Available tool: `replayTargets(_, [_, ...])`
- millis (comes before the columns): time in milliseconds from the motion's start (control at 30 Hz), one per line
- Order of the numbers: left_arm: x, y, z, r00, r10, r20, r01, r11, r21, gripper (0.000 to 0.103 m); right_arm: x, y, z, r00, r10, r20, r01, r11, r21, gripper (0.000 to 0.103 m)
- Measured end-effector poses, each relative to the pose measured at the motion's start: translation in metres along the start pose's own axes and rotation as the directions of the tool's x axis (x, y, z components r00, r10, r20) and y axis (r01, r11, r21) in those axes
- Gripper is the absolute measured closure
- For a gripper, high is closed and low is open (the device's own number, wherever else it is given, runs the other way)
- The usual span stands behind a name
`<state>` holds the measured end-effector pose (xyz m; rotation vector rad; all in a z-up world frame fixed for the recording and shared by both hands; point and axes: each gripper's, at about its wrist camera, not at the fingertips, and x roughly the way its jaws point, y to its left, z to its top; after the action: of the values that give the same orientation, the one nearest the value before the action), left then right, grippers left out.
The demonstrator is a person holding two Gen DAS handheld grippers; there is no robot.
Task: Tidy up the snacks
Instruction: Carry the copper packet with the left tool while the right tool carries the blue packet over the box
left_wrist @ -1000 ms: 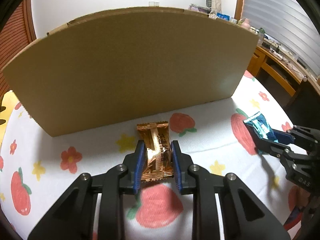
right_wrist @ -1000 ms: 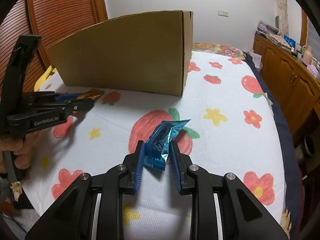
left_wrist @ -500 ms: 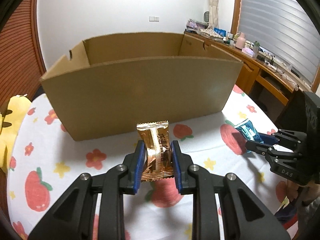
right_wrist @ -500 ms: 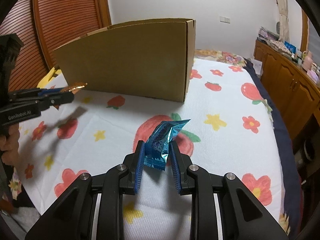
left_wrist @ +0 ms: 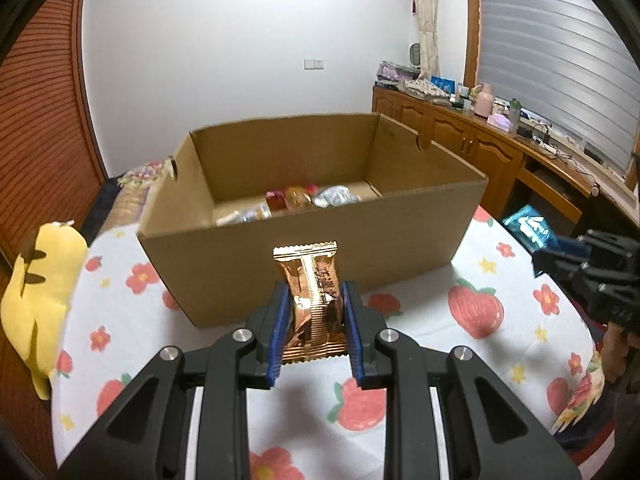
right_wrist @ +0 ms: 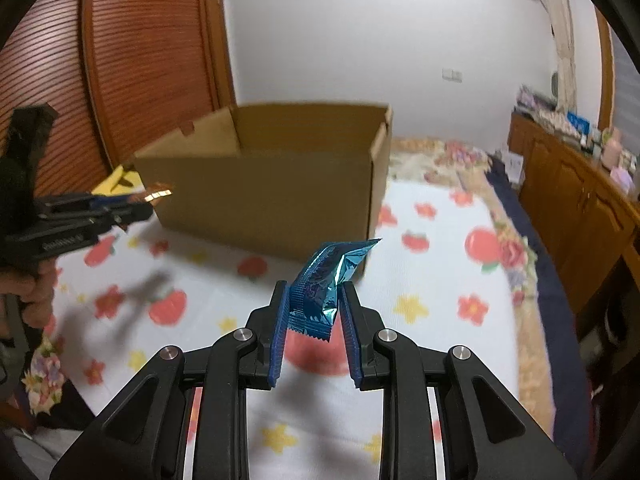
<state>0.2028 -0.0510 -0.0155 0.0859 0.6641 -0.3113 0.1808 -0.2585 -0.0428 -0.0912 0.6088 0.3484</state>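
My left gripper [left_wrist: 313,304] is shut on a gold snack packet [left_wrist: 310,292] and holds it in the air just before the near wall of an open cardboard box [left_wrist: 312,236]. Several snacks [left_wrist: 296,200] lie on the box floor. My right gripper [right_wrist: 314,304] is shut on a blue foil snack packet [right_wrist: 326,280], raised above the table, to the right of the box [right_wrist: 272,192]. The right gripper shows in the left wrist view [left_wrist: 540,248] with the blue packet [left_wrist: 528,228]. The left gripper shows in the right wrist view [right_wrist: 152,200].
The table has a white cloth with strawberries and flowers [left_wrist: 472,308]. A yellow plush toy [left_wrist: 36,280] hangs at its left edge. A wooden sideboard with small items [left_wrist: 480,132] stands at the right, a slatted wooden door [right_wrist: 140,60] at the left.
Both grippers have risen with their packets. The left one now looks over the box's near wall into the box. The right one has lifted the blue packet well above the cloth.
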Motion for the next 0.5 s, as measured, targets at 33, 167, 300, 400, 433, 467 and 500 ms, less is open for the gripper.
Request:
replayTargets(33, [-0.002,0.002,0.003,1.0,0.004,0.007,-0.004,1.0,0.002,0.079,-0.003,0.002,0.006,1.0,0.002,0.01,-0.002,1.0,-0.007,0.079])
replayTargets(167, [-0.009,0.01,0.017,0.999,0.021,0.033,-0.021,1.0,0.003,0.079,-0.01,0.01,0.03,0.999,0.009,0.049,-0.007,0.999,-0.043,0.079])
replayTargets(300, [-0.015,0.018,0.028,0.998,0.033,0.055,-0.033,0.999,0.001,0.079,-0.01,0.018,0.047,0.997,0.019,0.07,-0.015,0.998,-0.068,0.079])
replayTargets(400, [-0.018,0.022,0.033,0.997,0.034,0.067,-0.034,0.999,-0.003,0.079,-0.008,0.022,0.054,0.997,0.027,0.075,-0.021,0.997,-0.077,0.079])
replayTargets(433, [-0.018,0.023,0.034,0.997,0.035,0.069,-0.035,0.999,-0.004,0.079,-0.007,0.024,0.056,0.997,0.029,0.077,-0.022,0.996,-0.082,0.079])
replayTargets(467, [-0.018,0.024,0.037,0.997,0.034,0.071,-0.033,0.999,-0.003,0.079,-0.006,0.024,0.059,0.996,0.03,0.078,-0.024,0.996,-0.085,0.079])
replayTargets(500, [-0.018,0.024,0.039,0.997,0.035,0.075,-0.035,0.999,-0.002,0.079,-0.005,0.026,0.061,0.996,0.032,0.079,-0.025,0.996,-0.089,0.079])
